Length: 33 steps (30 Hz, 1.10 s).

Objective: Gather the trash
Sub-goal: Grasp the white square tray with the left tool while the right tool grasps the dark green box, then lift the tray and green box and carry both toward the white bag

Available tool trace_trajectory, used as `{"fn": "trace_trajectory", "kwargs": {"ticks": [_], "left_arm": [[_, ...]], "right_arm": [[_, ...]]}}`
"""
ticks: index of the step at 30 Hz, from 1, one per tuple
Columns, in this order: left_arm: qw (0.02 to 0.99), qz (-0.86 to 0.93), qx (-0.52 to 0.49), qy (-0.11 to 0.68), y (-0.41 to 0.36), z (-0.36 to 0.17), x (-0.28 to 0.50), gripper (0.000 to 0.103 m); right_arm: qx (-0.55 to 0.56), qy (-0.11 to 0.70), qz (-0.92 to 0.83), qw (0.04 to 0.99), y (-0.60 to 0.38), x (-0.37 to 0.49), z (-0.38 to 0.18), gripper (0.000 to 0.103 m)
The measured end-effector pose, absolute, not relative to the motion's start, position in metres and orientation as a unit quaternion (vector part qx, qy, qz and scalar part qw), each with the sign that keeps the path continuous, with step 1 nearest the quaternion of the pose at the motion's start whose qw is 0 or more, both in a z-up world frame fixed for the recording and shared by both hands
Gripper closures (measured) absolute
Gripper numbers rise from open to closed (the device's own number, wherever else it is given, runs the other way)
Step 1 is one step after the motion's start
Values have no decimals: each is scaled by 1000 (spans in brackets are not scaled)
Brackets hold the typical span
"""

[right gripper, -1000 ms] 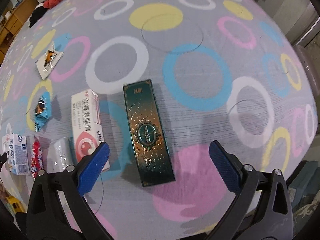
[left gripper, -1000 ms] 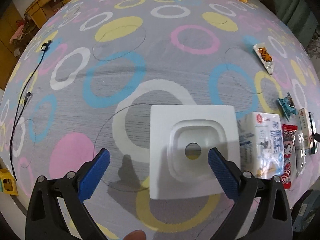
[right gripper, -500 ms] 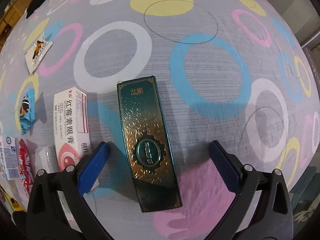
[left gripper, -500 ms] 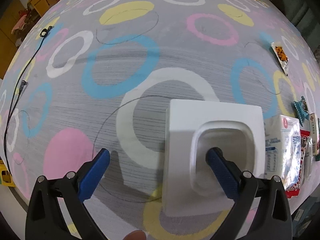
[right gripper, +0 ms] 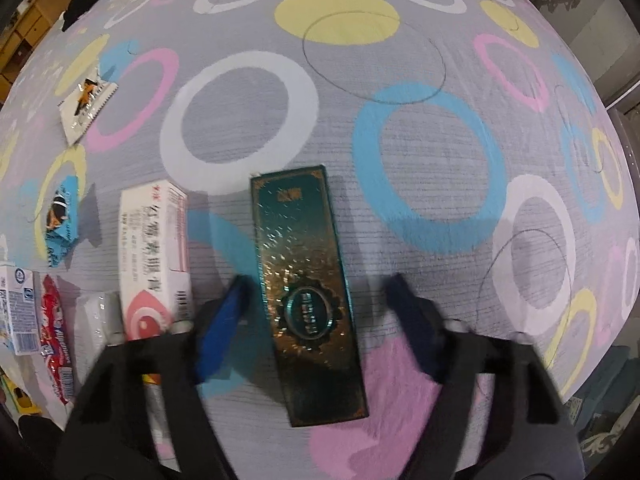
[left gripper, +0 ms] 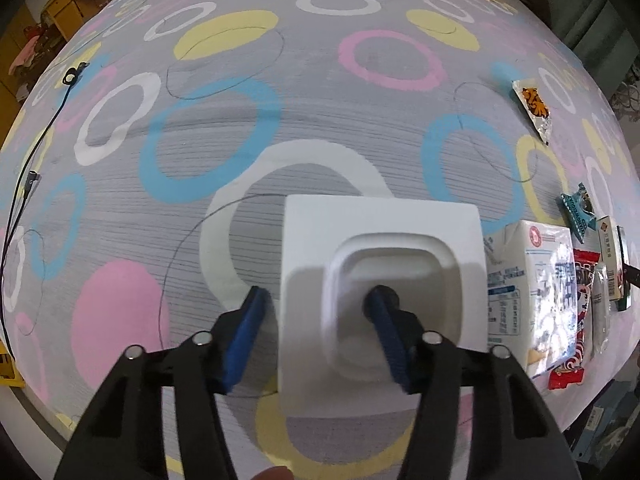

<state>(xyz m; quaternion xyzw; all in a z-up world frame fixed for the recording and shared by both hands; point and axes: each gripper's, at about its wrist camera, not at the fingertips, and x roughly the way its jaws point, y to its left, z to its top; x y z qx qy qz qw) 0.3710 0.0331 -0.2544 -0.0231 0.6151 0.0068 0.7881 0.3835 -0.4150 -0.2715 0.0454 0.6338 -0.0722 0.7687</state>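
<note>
In the left wrist view a white square foam tray [left gripper: 384, 240] with a sunken middle lies on the patterned cloth. My left gripper [left gripper: 316, 312] has narrowed on its left side: one blue finger is outside the left edge, the other in the hollow. In the right wrist view a long dark green and gold box [right gripper: 308, 280] lies lengthwise. My right gripper [right gripper: 316, 304] straddles its near half, half closed and blurred, fingers apart from the box sides.
Right of the tray are a white milk carton [left gripper: 528, 280], a red wrapper [left gripper: 576, 320] and small packets [left gripper: 534, 108]. Left of the green box are a white and red box [right gripper: 154, 256], a blue wrapper [right gripper: 60, 224] and a silver sachet [right gripper: 86, 104]. A black cable [left gripper: 28, 184] runs at the far left.
My left gripper moved forward over the tray and closed onto its left part. My right gripper came down over the green box and its fingers are closing in.
</note>
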Motion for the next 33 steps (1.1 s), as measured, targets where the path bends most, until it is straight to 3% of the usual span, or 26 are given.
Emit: {"fn": "trace_trajectory", "kwargs": {"ticks": [2, 4, 15, 33], "left_arm": [[789, 4, -24, 614, 31, -253, 373, 59], [790, 2, -28, 613, 30, -251, 375, 62], [797, -6, -43, 602, 24, -242, 352, 68], [822, -26, -42, 567, 18, -179, 316, 69]], "right_arm": [[44, 634, -67, 769, -412, 383, -266, 62], [42, 632, -67, 771, -416, 375, -256, 67], [43, 620, -76, 780, -411, 365, -248, 68], [52, 573, -67, 816, -406, 321, -180, 68]]}}
